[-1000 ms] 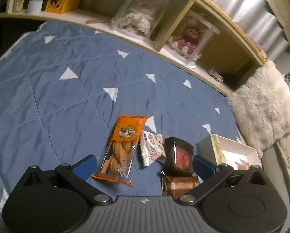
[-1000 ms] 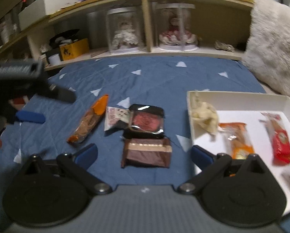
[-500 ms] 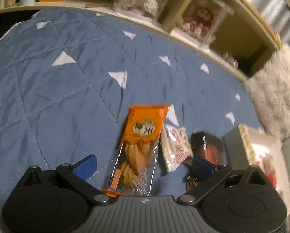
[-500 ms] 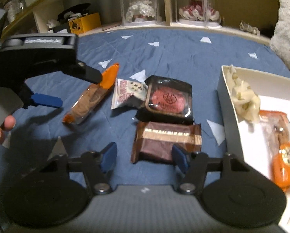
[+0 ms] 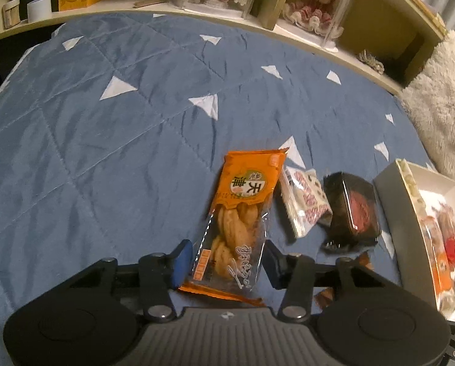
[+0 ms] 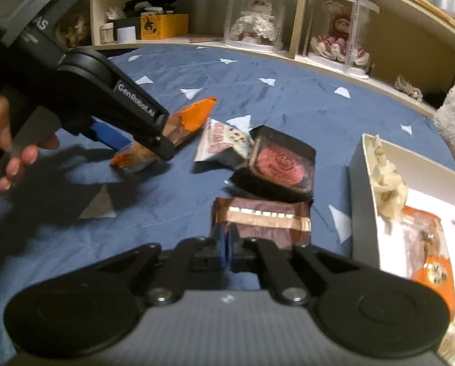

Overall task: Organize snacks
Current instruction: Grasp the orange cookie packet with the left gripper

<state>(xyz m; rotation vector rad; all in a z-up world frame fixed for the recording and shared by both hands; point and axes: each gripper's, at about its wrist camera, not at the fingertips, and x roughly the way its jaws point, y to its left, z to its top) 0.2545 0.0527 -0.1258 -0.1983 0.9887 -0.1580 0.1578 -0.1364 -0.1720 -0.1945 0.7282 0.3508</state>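
Orange-wrapped twist pastry (image 5: 241,222) lies on the blue quilt (image 5: 105,152), its near end between the pads of the left tool (image 5: 224,262), which tilts steeply down and has just been closing; the pads seem to press the wrapper, though the grip is hard to judge. Right of the pastry, the right tool (image 6: 226,248) is clenched on the brown packet's (image 6: 264,222) near edge, its pads hiding that corner. The white box (image 6: 361,189), further right, is cut off by the frame.

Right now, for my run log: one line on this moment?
left gripper: jaws closing around orange snack pack | right gripper: shut on brown packet corner | white box: part-filled
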